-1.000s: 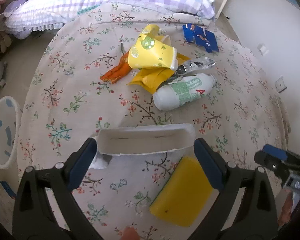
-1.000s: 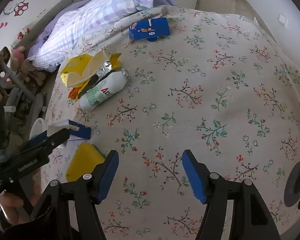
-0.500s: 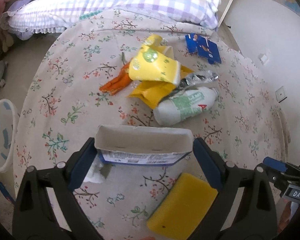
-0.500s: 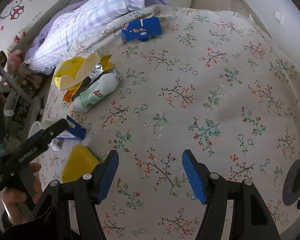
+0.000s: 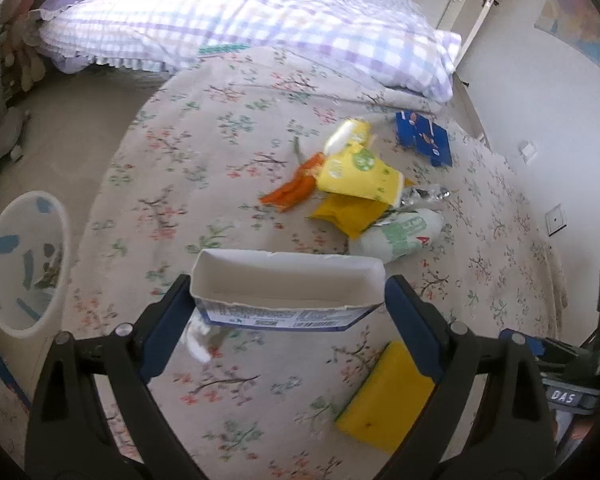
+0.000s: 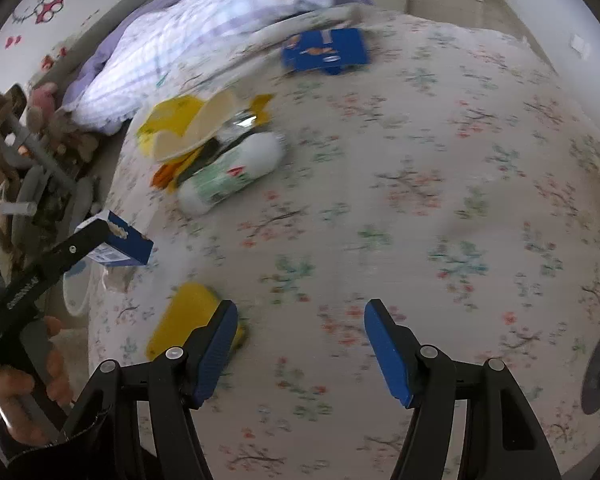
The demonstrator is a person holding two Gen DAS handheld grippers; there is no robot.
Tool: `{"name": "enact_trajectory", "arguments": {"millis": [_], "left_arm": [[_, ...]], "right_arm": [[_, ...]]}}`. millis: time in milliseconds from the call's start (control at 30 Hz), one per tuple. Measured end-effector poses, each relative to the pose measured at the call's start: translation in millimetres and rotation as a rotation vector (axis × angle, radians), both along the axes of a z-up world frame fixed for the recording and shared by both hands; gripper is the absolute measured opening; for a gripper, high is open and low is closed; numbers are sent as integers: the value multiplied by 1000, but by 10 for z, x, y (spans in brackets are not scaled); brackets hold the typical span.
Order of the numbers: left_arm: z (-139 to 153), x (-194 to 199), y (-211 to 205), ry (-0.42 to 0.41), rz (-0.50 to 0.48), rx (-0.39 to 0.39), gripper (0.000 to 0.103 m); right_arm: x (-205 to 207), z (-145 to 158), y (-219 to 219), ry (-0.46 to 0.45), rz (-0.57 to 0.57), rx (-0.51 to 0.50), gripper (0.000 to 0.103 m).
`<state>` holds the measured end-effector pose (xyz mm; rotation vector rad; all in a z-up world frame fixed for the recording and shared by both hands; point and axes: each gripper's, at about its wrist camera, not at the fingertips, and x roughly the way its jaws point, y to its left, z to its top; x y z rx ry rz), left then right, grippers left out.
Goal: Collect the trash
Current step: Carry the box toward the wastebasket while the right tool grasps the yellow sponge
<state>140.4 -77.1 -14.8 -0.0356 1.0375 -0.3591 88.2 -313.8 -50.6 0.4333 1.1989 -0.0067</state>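
My left gripper (image 5: 287, 312) is shut on an open blue and white carton (image 5: 286, 294) and holds it above the flowered bed cover; the carton also shows in the right wrist view (image 6: 118, 245). A white waste bin (image 5: 24, 272) stands on the floor to the left. On the bed lie a yellow paper cup (image 5: 358, 176), orange wrapper (image 5: 292, 190), yellow wrapper (image 5: 352, 214), white bottle (image 5: 400, 234), blue box (image 5: 422, 138) and a yellow sponge (image 5: 384, 396). My right gripper (image 6: 300, 344) is open and empty above the bed, next to the sponge (image 6: 188, 316).
A checked purple pillow (image 5: 236, 28) lies at the head of the bed. A wall with sockets (image 5: 556, 220) runs along the right. Soft toys and grey clutter (image 6: 32, 152) sit on the floor left of the bed.
My left gripper has lifted the carton off the bed and pulled back, bringing the bin more into view. My right gripper has moved toward the sponge and trash pile.
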Motion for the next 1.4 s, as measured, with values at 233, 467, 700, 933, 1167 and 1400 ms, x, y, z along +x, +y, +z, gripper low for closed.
{"name": "enact_trajectory", "arguments": {"millis": [233,467,700,933,1167,1400], "left_arm": [[70,-63,401,-8,39,0,95],[102,-85,719,-10,71,0,95],[106,-95,882,-9,87,2,95],[104,-79,954,-5,98,-1,95],[126,-87,973,-7,109,-20,95],[188,-82,1073,-25,127,-36,95]], "right_arm": [[133,-89,491,34,90,26,70],[201,-301,825,102,116,43,76],[224,-376,904,111,122,-2,80],[218,-389,878,107,139,-8,80],[241,-340,946,83,156,-12,60],[243,38,901,-39,132,15,59]]}}
